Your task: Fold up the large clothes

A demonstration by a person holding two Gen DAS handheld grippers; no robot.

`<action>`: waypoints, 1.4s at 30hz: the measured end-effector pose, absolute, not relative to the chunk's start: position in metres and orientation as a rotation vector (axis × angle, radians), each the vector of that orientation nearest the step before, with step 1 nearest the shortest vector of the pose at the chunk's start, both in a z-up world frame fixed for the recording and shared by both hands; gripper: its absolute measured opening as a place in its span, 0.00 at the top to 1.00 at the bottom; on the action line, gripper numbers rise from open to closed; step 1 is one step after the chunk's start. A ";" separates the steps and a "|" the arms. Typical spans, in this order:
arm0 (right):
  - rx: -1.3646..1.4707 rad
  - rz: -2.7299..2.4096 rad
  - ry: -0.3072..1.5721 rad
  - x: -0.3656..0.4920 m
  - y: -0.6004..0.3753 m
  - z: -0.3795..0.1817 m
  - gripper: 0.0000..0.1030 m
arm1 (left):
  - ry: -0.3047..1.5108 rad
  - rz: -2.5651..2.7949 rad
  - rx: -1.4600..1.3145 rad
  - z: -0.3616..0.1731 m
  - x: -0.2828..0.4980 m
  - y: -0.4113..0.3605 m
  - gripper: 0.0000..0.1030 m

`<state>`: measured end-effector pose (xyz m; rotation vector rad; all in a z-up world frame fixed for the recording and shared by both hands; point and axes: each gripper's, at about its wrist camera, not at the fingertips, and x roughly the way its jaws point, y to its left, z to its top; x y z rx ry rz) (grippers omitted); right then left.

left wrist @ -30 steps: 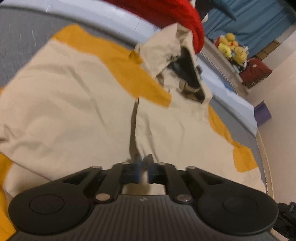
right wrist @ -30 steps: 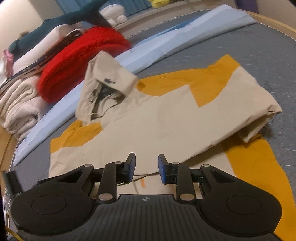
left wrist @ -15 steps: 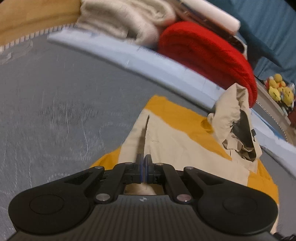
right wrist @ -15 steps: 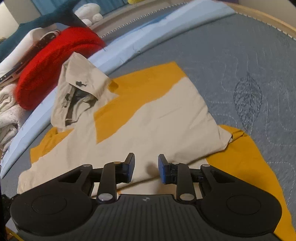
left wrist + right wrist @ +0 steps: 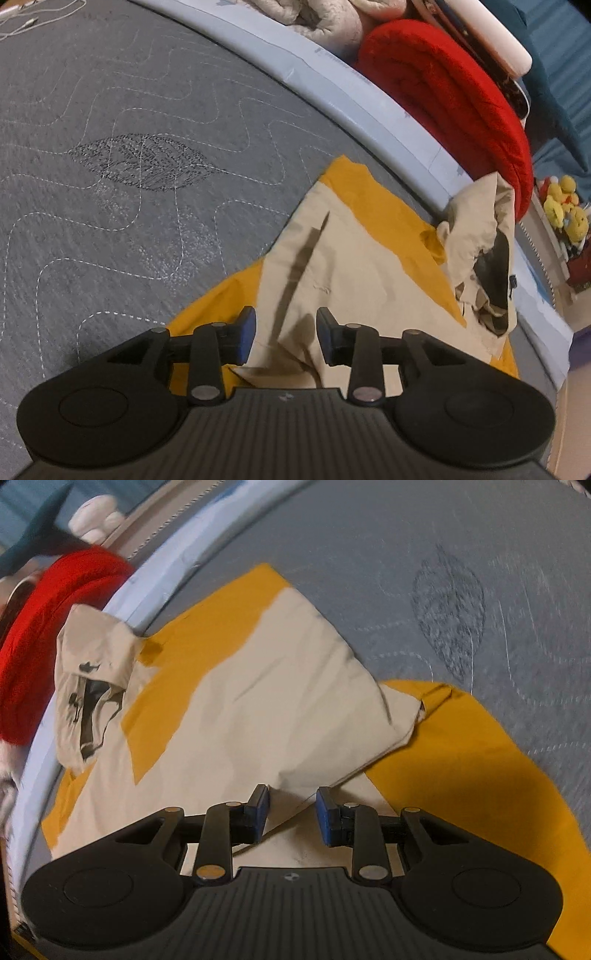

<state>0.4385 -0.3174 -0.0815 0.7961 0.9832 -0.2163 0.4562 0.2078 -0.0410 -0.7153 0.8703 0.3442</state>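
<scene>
Both the left gripper (image 5: 284, 334) and right gripper (image 5: 291, 810) are being held released over the beige-and-yellow jacket (image 5: 266, 701), mid-frame; creases probably should be getting smoothed before regripping.

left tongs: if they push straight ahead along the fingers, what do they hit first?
Likely the beige-and-yellow jacket: the left tongs stand open right over its folded beige panel. Beyond it lies the grey quilted bedspread. Height above the cloth is unclear.
</scene>
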 end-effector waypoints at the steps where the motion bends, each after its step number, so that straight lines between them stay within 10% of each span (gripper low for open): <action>1: 0.806 -0.219 0.986 0.439 -0.319 -0.083 0.72 | 0.864 0.330 -0.723 -0.042 0.457 0.209 0.62; 4: 0.815 -0.228 0.984 0.441 -0.319 -0.085 0.72 | 0.855 0.283 -0.761 -0.045 0.459 0.211 0.63; 8: 0.803 -0.242 0.950 0.439 -0.319 -0.081 0.95 | 0.859 0.272 -0.731 -0.043 0.460 0.207 1.00; 27: 0.550 -0.410 0.770 0.422 -0.301 -0.037 0.95 | 0.765 0.247 -0.361 0.000 0.452 0.150 0.92; 32: 0.498 -0.173 0.783 0.435 -0.282 -0.044 0.76 | 0.950 0.158 -0.403 -0.037 0.463 0.142 0.84; 42: 0.456 -0.138 0.985 0.443 -0.271 -0.073 0.70 | 0.947 0.141 -0.356 -0.035 0.462 0.142 0.69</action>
